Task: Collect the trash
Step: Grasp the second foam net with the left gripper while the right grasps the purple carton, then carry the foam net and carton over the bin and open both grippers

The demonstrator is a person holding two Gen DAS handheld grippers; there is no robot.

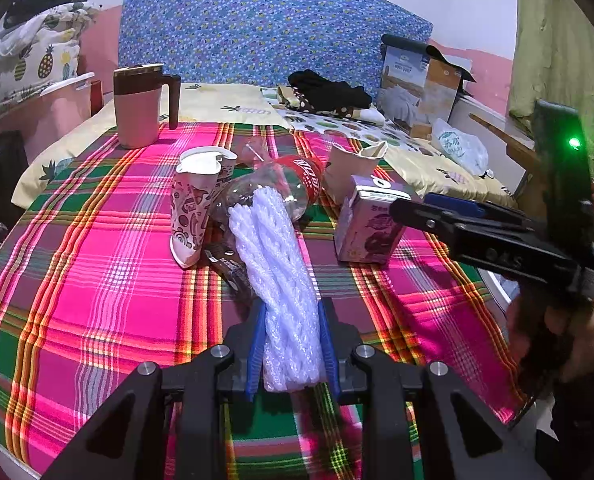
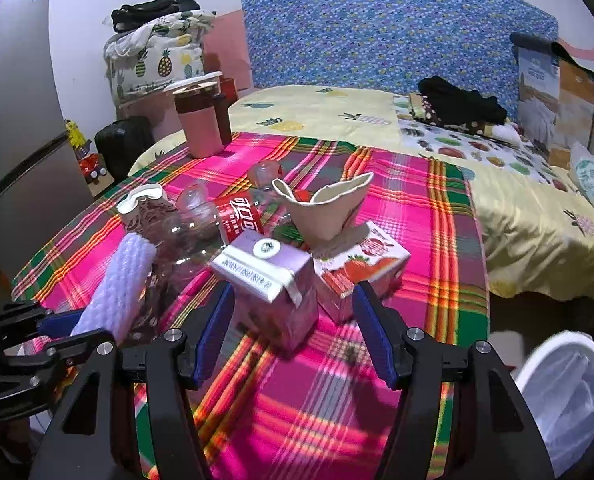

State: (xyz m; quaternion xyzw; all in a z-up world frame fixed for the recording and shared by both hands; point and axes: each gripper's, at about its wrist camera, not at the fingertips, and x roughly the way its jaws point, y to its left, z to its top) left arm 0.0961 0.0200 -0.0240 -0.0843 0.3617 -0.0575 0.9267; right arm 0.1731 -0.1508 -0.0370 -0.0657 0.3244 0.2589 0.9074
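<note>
My left gripper (image 1: 291, 340) is shut on a white foam net sleeve (image 1: 277, 264) and holds it over the plaid cloth; the sleeve also shows in the right wrist view (image 2: 117, 292). My right gripper (image 2: 293, 332) is open, its blue pads either side of a purple drink carton (image 2: 273, 292), apart from it. The carton also shows in the left wrist view (image 1: 367, 224). Behind lie a crushed clear cola bottle (image 1: 281, 188), a patterned paper cup (image 1: 191, 208), a beige paper cup (image 2: 325, 208) and a strawberry carton (image 2: 361, 264).
A pink mug with a brown lid (image 1: 139, 106) stands at the back left of the plaid cloth (image 1: 97, 280). A white lined bin (image 2: 565, 396) sits low at the right, off the bed. Clothes (image 2: 461, 106) and a box (image 2: 557, 92) lie at the back right.
</note>
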